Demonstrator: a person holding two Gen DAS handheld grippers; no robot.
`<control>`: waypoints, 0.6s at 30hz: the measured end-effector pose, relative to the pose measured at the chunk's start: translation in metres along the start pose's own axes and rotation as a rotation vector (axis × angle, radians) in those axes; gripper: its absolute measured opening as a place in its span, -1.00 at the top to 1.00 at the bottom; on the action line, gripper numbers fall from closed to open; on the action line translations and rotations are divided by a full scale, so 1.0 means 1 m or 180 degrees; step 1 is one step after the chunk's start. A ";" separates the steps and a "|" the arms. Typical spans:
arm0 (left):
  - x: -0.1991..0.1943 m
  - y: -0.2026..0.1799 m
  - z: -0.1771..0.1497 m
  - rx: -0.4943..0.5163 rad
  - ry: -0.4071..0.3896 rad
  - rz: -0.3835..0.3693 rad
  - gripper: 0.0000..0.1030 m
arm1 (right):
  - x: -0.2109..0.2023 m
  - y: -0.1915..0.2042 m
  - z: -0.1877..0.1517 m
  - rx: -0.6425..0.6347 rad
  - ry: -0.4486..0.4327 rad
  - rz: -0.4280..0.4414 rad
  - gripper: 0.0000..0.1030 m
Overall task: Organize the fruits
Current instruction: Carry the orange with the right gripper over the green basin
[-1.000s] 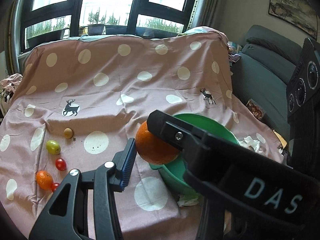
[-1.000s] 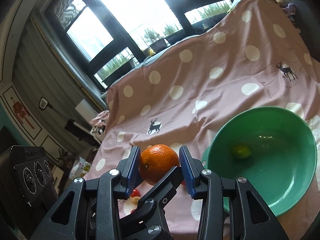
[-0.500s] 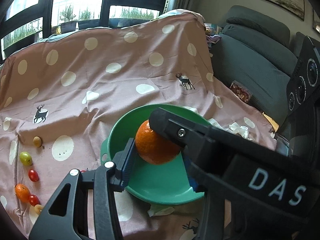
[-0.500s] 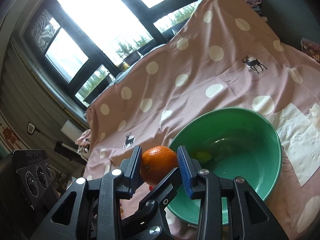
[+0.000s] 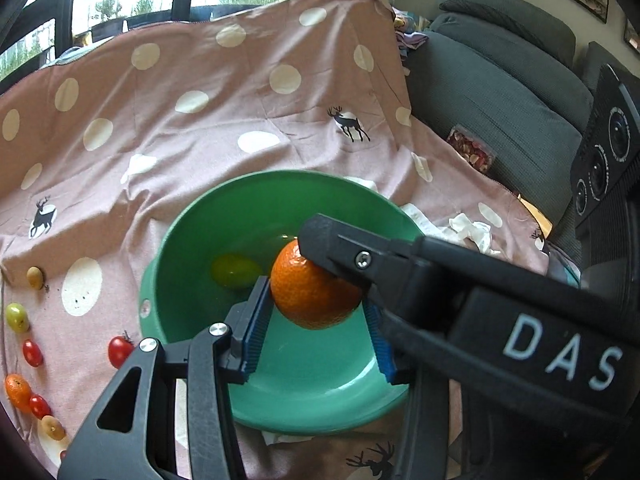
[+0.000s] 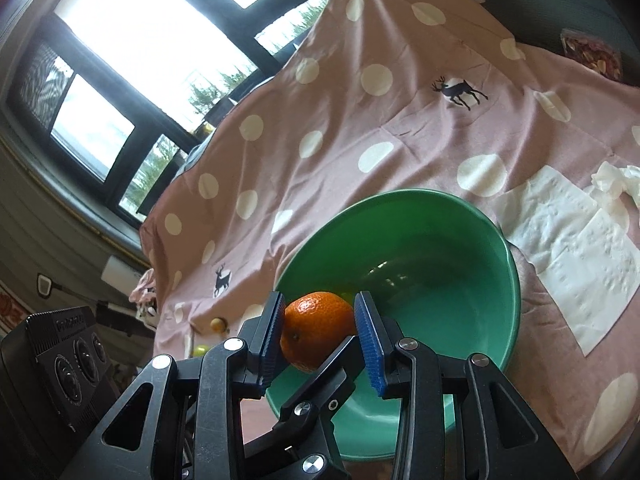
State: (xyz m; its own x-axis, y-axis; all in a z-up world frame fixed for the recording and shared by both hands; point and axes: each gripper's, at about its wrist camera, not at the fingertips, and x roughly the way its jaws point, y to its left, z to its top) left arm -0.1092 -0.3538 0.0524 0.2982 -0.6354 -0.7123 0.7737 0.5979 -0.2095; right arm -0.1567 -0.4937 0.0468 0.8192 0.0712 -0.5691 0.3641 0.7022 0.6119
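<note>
A large orange (image 5: 316,290) is held above the green bowl (image 5: 192,216) on the pink dotted cloth. It shows between the blue pads of both grippers. In the right wrist view my right gripper (image 6: 320,340) is shut on the orange (image 6: 316,330) over the near-left rim of the bowl (image 6: 472,216). In the left wrist view my left gripper (image 5: 316,326) has its pads on either side of the same orange, and the right gripper's finger (image 5: 360,256) crosses over it. A yellow-green fruit (image 5: 235,270) lies in the bowl.
Several small fruits lie on the cloth at the left: cherry tomatoes (image 5: 119,351), a green one (image 5: 17,317), a small orange one (image 5: 17,390), a brown one (image 5: 35,277). White paper tissues (image 6: 572,256) lie right of the bowl. A grey sofa (image 5: 500,92) stands at the right.
Both grippers have carried the orange right, from beside the bowl to above its inside. The bowl now fills more of both views and the loose fruits have dropped to the left.
</note>
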 end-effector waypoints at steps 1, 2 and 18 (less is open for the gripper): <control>0.002 0.000 0.000 -0.0004 0.0024 -0.0018 0.12 | 0.001 -0.002 0.000 0.0016 0.0016 -0.0030 0.21; 0.004 0.000 0.000 -0.0005 0.0045 -0.0033 0.12 | 0.002 -0.004 0.000 0.0030 0.0031 -0.0054 0.21; 0.027 0.010 -0.001 -0.0104 0.0338 -0.0209 0.11 | 0.019 -0.015 0.001 0.0138 0.0234 -0.0304 0.21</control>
State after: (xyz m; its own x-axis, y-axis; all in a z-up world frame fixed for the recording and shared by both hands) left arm -0.0942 -0.3644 0.0299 0.1853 -0.6194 -0.7629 0.7704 0.5735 -0.2785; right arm -0.1467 -0.5036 0.0270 0.7458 0.0584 -0.6636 0.4590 0.6770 0.5754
